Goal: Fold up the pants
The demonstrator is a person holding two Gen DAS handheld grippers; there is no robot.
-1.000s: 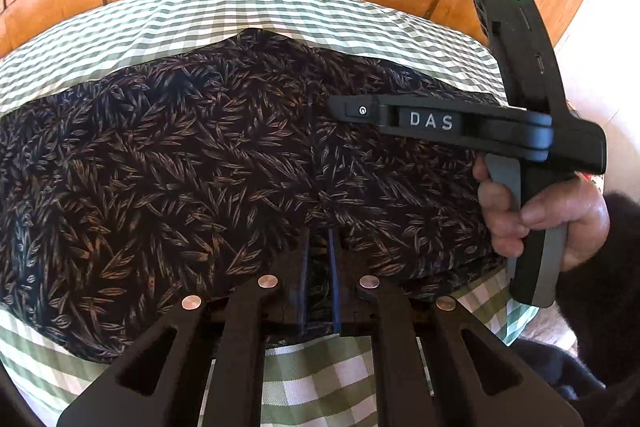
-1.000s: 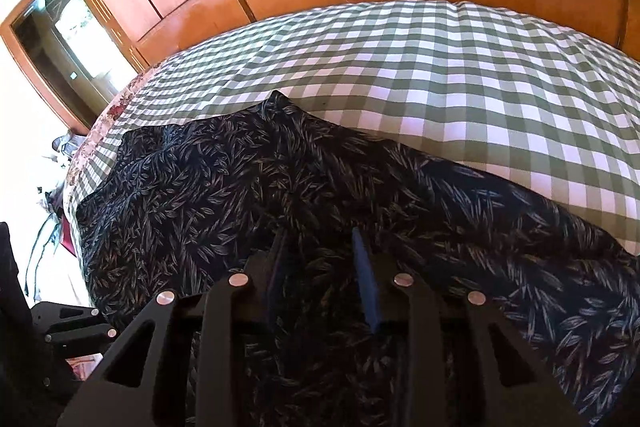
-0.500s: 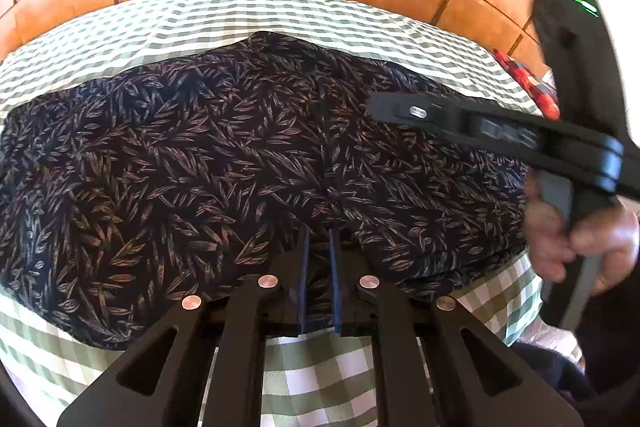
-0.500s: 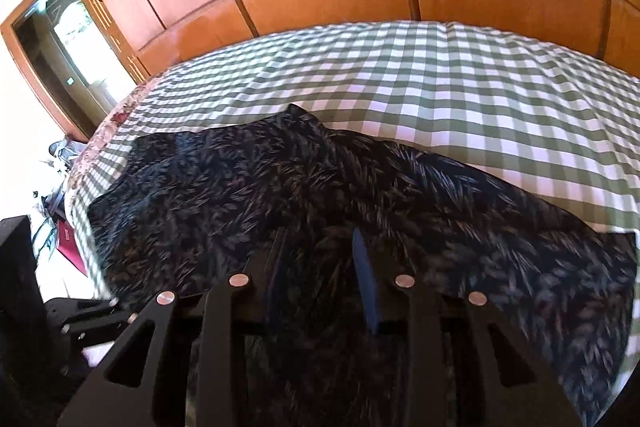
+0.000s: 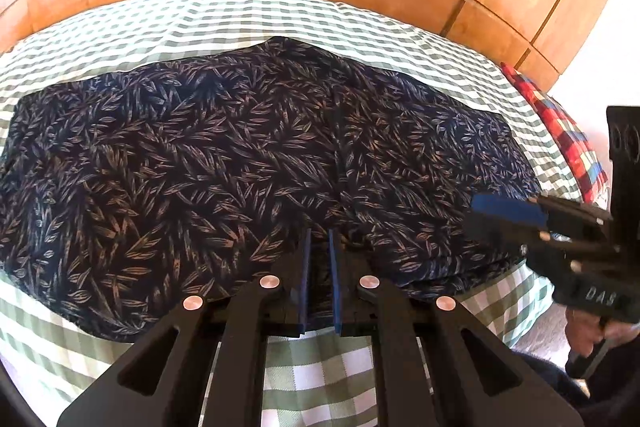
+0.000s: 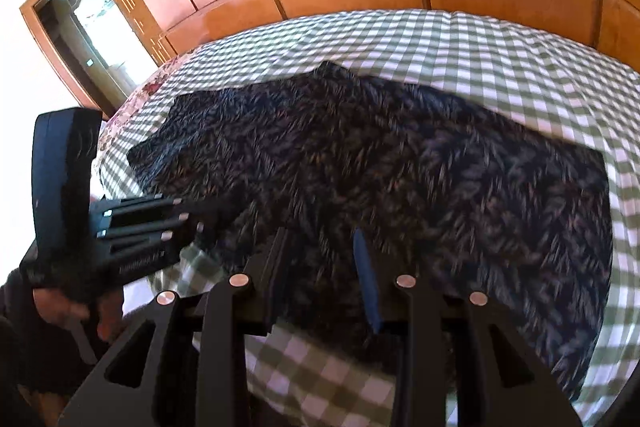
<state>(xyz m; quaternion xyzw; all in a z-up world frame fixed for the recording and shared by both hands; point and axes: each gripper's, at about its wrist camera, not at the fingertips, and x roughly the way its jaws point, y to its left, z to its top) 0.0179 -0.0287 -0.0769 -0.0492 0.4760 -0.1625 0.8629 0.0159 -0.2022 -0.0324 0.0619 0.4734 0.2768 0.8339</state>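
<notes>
Wood-panelled wardrobe behind, pants flat on the bed; your left hand-held gripper was nearly pressed together, your right hand-held gripper spread, neither pinching, probably lining up.

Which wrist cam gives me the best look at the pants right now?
The left wrist view. There the pants are sharp, and the leaf print, centre seam and far edge on the checked bedsheet read clearly. The right wrist view shows nearly the whole garment, but motion blur smears its print and folds.

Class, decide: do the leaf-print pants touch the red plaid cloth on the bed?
Apart. The left wrist view shows green checked sheet between the pants and the red plaid cloth.
</notes>
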